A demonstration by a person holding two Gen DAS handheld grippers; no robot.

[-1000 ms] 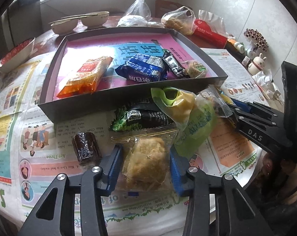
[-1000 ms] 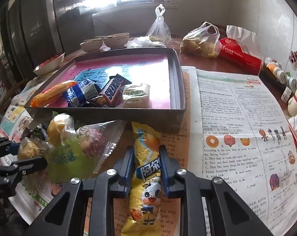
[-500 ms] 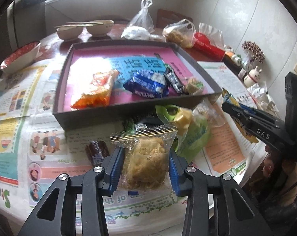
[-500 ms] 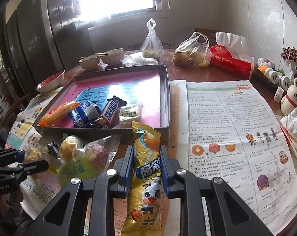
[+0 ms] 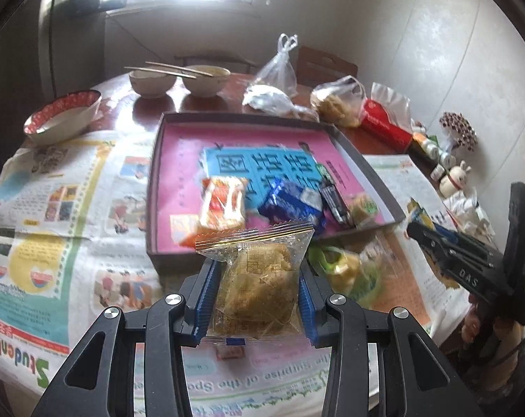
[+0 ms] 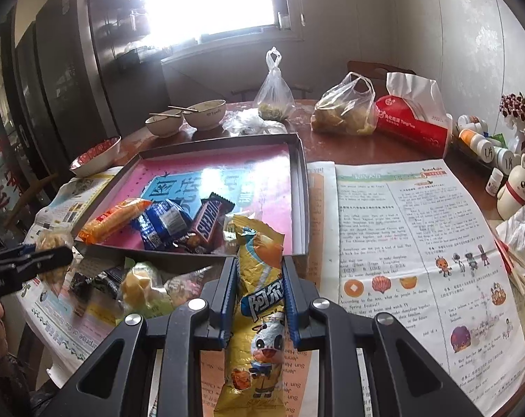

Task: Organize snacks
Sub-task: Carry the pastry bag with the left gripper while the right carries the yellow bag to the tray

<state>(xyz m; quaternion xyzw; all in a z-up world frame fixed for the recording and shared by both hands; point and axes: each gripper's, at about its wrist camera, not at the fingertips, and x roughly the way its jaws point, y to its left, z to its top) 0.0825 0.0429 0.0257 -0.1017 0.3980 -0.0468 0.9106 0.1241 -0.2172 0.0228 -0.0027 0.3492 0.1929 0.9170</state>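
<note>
A: Start with the left wrist view. What do the left tongs (image 5: 259, 292) hold?

B: Their blue pads are clamped on a clear-wrapped pastry (image 5: 259, 278), low in the centre of the frame and clear of the newspaper (image 5: 54, 243) that covers the worktop. Behind it, mid-frame, lies the dark box tray (image 5: 154, 187) with its pink lining.

A: And inside the tray?

B: Along its near edge, an orange snack pack (image 5: 224, 205), a blue biscuit pack (image 5: 290, 205), a dark candy bar (image 5: 333, 198) and a small green-labelled pack (image 5: 364, 206). Just right of the pastry, outside the tray, a green and yellow bag (image 5: 345, 271) rests on the newspaper.

A: Is the other tool in sight?

B: Yes, the right tongs (image 5: 415, 231) reach in from the right edge, with a strip of yellow wrapper at their tip.

A: Now the right wrist view.

B: The right tongs (image 6: 259, 278) are closed on a long yellow snack bag (image 6: 259, 312) printed with a cartoon panda, at lower centre. Its top end overlaps the tray's (image 6: 297, 160) near right corner in the picture.

A: And the rest?

B: The orange pack (image 6: 114, 220), blue pack (image 6: 161, 226) and a Snickers bar (image 6: 206, 224) lie together in the tray's near part. At the left edge the left tongs (image 6: 54, 253) show with the pastry (image 6: 54, 239) between them. Two bowls with chopsticks (image 6: 186, 118) stand behind the tray, upper centre.
</note>
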